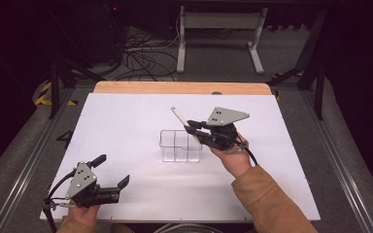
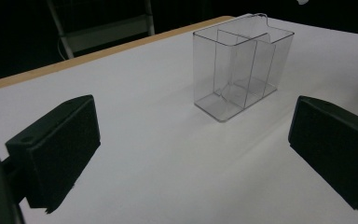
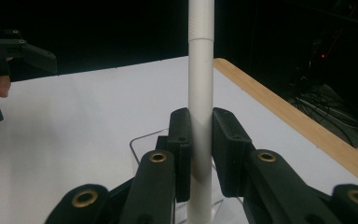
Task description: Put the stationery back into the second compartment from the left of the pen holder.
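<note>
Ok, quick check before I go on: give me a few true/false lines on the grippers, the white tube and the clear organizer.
1. The right gripper is shut on the white tube. True.
2. The left gripper holds the clear organizer. False: its jaws are open and empty, apart from the organizer.
3. The organizer has dividers inside. True.
4. The tube lies flat on the white tabletop. False: it is held up in the jaws, beside the organizer's right end.
5. The organizer lies tipped over. False: it stands upright.

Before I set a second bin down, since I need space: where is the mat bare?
Bare: the white mat left of the clear organizer, up to the wooden edge, and the near strip between both hands. Crowded: right of the organizer, where the right gripper holds the white pen.
</note>
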A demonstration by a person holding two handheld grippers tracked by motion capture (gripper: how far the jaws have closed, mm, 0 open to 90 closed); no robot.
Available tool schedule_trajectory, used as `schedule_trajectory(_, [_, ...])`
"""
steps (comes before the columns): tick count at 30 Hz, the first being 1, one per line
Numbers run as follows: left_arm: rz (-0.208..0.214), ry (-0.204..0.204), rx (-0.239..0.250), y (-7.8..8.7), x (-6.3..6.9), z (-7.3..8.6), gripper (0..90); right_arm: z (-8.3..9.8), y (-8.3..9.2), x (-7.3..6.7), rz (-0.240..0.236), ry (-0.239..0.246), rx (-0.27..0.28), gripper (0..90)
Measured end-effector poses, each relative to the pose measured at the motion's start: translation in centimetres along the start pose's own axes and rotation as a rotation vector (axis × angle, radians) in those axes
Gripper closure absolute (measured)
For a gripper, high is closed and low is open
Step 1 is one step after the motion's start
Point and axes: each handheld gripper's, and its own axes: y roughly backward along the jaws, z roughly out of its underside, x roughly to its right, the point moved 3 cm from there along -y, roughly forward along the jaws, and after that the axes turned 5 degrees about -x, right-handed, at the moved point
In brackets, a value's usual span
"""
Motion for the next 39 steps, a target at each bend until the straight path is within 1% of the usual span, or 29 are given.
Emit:
schedule_trajectory(1, [-0.001,-0.007,-0.001,0.0,0.0,0.0,2.8,0.0,-0.2,-0.1,-0.001,0.000,0.002,78.3])
schedule_trajectory(7, [0.002,-0.007,-0.001,0.0,0.0,0.0,2.8,0.1,-1.5,-0.4,0.008,-0.003,0.026,78.3])
schedule_trajectory(8, [0.000,-0.015,-0.001,-0.1,-0.1,0.0,2.8,0.2,-1.7,-0.4,0.008,-0.007,0.029,78.3])
schedule_trajectory(9, [0.001,-0.007,0.000,-0.1,0.0,0.0,2.8,0.2,-1.9,-0.5,0.012,-0.011,0.031,78.3])
schedule_trajectory(13, [0.003,-0.012,-0.001,-0.1,-0.1,-0.1,2.8,0.4,-2.7,-0.6,0.015,-0.026,0.051,78.3])
schedule_trajectory(18, [0.005,-0.018,-0.003,-0.2,-0.1,-0.1,2.8,0.5,-3.3,-0.8,0.039,-0.025,0.069,78.3])
schedule_trajectory(21, [0.005,-0.014,-0.001,-0.3,-0.1,-0.1,2.8,0.6,-3.8,-0.9,0.041,-0.031,0.077,78.3])
schedule_trajectory(29, [0.010,-0.016,-0.002,-0.3,-0.1,-0.1,2.8,1.0,-4.6,-1.1,0.044,-0.038,0.077,78.3])
schedule_trajectory(34, [0.009,-0.019,-0.002,-0.3,-0.1,-0.1,2.8,1.4,-5.0,-1.1,0.038,-0.055,0.086,78.3])
schedule_trajectory(39, [0.010,-0.014,-0.002,-0.3,-0.1,-0.1,2.8,2.0,-5.3,-1.1,0.048,-0.052,0.076,78.3])
